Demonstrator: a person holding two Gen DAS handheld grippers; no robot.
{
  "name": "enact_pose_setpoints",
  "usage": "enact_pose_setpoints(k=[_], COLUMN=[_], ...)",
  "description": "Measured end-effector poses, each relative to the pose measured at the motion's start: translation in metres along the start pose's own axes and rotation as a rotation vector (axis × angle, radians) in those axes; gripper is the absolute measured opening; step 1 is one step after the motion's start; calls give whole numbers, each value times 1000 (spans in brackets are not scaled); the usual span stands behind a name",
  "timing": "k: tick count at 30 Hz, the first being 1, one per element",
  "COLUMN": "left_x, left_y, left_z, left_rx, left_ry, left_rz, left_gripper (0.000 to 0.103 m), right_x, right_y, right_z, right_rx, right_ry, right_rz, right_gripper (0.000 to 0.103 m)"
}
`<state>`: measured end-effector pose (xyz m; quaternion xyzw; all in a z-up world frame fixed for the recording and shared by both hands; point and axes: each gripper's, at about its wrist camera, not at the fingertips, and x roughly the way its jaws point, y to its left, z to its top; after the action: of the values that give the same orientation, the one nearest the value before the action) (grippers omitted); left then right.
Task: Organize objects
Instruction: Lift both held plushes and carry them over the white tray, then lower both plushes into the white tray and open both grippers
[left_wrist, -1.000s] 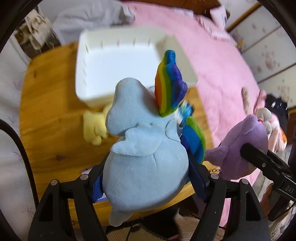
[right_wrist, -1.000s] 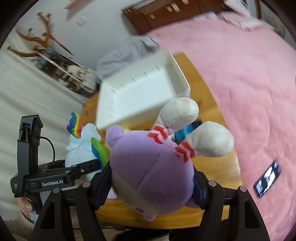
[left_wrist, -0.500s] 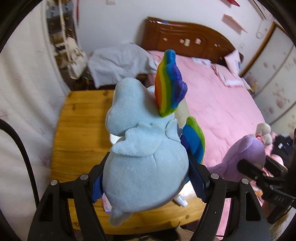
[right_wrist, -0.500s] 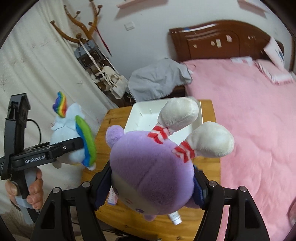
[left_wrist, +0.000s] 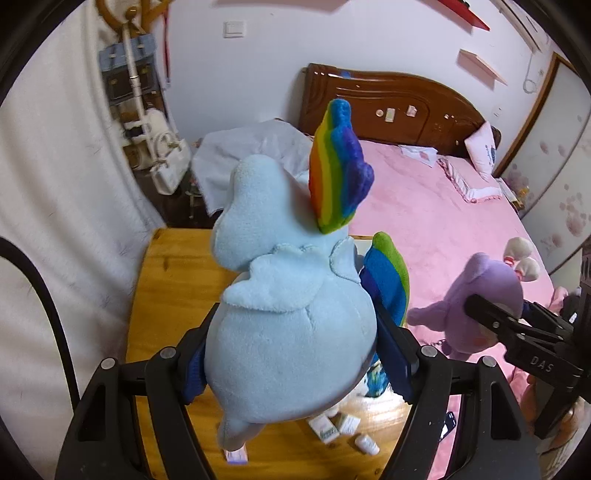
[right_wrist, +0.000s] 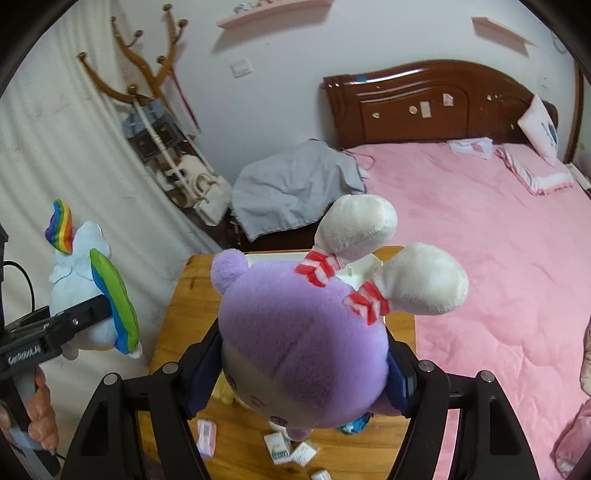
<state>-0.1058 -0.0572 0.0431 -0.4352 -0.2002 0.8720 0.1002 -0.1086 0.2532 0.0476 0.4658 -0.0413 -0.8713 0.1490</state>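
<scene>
My left gripper (left_wrist: 295, 365) is shut on a light blue plush pony (left_wrist: 284, 332) with a rainbow mane, held high above the wooden table (left_wrist: 166, 288). My right gripper (right_wrist: 303, 384) is shut on a purple plush toy (right_wrist: 303, 332) with white ears and red-striped bows, also held high. Each toy shows in the other view: the purple one (left_wrist: 480, 291) at the right, the pony (right_wrist: 88, 288) at the left. The white bin (right_wrist: 364, 266) is mostly hidden behind the purple toy.
Small white boxes (right_wrist: 288, 450), a pink packet (right_wrist: 206, 437) and a small bottle (left_wrist: 367, 443) lie on the near part of the table. A pink bed (right_wrist: 498, 258) lies to the right. A coat rack with bags (right_wrist: 173, 162) stands by the wall.
Both grippers have risen and tilted up with their toys. The table and white bin have dropped lower in view, and the room's wall and headboard now show.
</scene>
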Motion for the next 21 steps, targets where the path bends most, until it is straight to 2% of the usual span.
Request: enact_pose_setpoints(k=[6, 11, 16, 21], left_x=[72, 124, 153, 167], left_y=[-13, -24, -29, -30], left_z=[20, 21, 15, 6], left_rx=[30, 94, 118, 141], left_ry=[128, 212, 276, 304], left_rz=[-66, -72, -98, -80], left_gripper=[79, 79, 80, 80], right_x=[50, 91, 118, 132], right_y=[-3, -14, -23, -27], right_z=[22, 25, 17, 7], right_rx=[62, 113, 145, 160], right_ry=[58, 128, 189, 222], right_rz=[-104, -159, -181, -191], right_gripper=[76, 76, 80, 80])
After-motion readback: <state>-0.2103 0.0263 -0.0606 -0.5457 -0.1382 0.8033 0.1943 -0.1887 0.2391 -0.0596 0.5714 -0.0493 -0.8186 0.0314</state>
